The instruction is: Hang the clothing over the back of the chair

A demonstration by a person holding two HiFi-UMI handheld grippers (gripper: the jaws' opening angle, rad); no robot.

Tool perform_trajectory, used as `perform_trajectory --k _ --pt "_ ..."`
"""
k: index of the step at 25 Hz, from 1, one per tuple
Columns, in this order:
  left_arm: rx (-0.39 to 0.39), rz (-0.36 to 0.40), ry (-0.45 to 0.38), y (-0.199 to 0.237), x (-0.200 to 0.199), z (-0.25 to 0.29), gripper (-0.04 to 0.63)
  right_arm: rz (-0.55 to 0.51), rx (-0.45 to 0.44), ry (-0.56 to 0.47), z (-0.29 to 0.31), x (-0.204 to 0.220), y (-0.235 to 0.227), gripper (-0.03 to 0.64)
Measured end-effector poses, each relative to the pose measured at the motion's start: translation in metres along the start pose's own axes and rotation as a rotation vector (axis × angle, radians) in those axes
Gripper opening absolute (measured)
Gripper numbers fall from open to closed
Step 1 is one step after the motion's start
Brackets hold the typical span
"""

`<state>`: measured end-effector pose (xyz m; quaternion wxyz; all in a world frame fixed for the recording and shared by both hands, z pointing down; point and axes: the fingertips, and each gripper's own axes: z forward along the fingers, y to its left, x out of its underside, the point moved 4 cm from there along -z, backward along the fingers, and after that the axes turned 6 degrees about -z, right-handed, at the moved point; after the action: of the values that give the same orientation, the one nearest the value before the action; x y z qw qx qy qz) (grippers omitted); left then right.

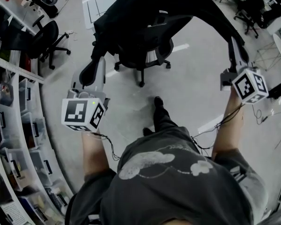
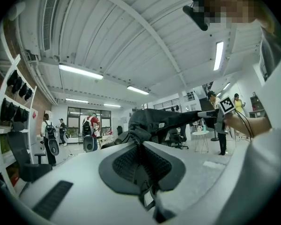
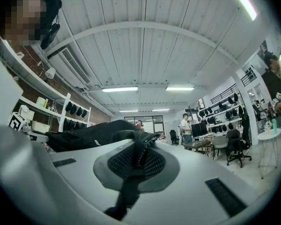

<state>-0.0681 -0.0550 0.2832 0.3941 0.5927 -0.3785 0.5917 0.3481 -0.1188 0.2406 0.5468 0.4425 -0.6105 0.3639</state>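
The left tongs (image 1: 90,73) and right tongs (image 1: 239,51) each pinched 1 end of the clothing (image 1: 145,13), spread above the chair (image 1: 141,56) ahead; draping seemed under way, likely needing lowering onto the back before release.

Shelving (image 1: 18,70), storage bins (image 1: 9,125), distant office chair (image 1: 49,36)

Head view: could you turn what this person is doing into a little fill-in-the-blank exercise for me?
1. The dark clothing is stretched between ____ grippers.
2. The left gripper and the right gripper each have their jaws ____ on the clothing.
3. Under the clothing, a black chair stands with its wheeled base on the grey ____.

Missing words: two; shut; floor.
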Motion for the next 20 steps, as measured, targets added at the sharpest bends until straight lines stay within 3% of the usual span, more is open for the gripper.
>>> perform_trajectory --k 10,16,20 --pt "0.007 -0.075 0.027 -0.005 0.05 0.004 0.005 0.039 -0.055 0.047 -0.006 0.051 0.012 -0.005" --pt "0.041 -0.088 0.042 -0.017 0.075 0.007 0.005 -0.02 -0.019 0.097 -0.016 0.086 0.005 -0.005" --pt "0.028 -0.135 0.055 -0.016 0.093 0.003 0.005 0.027 -0.01 0.137 -0.021 0.108 0.0 -0.006"
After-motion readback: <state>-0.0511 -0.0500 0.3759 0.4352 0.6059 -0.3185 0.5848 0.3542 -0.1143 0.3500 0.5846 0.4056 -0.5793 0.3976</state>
